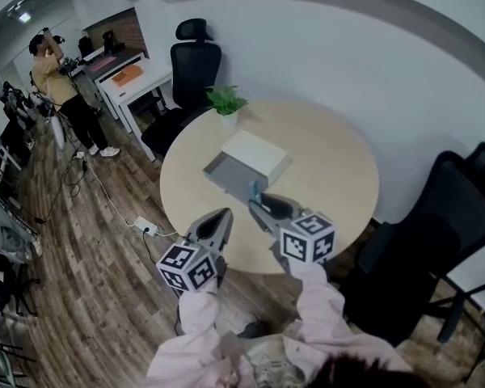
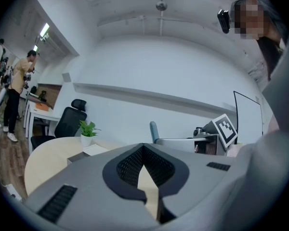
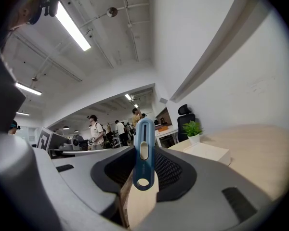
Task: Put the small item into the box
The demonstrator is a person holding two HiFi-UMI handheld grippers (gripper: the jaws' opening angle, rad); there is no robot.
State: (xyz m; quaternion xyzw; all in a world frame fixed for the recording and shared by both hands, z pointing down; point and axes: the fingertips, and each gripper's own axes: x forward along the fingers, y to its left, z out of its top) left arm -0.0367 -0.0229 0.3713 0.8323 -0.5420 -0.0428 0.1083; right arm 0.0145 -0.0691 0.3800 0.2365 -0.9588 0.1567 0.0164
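Note:
A white box (image 1: pixel 256 154) with its grey drawer (image 1: pixel 224 174) pulled out lies in the middle of the round table (image 1: pixel 339 176). My right gripper (image 1: pixel 256 204) is shut on a small blue slider tool (image 1: pixel 254 189), which stands upright just short of the drawer's near corner. In the right gripper view the blue tool (image 3: pixel 144 153) sticks up between the jaws, with the box (image 3: pixel 208 152) ahead on the right. My left gripper (image 1: pixel 223 215) hovers over the table's near edge, left of the right one; its jaw tips (image 2: pixel 143 147) meet, with nothing between them.
A small potted plant (image 1: pixel 225 103) stands at the table's far edge. A black office chair (image 1: pixel 194 65) is behind the table, another (image 1: pixel 436 241) at the right. A person (image 1: pixel 58 87) stands by desks at far left. A power strip (image 1: pixel 145 226) lies on the floor.

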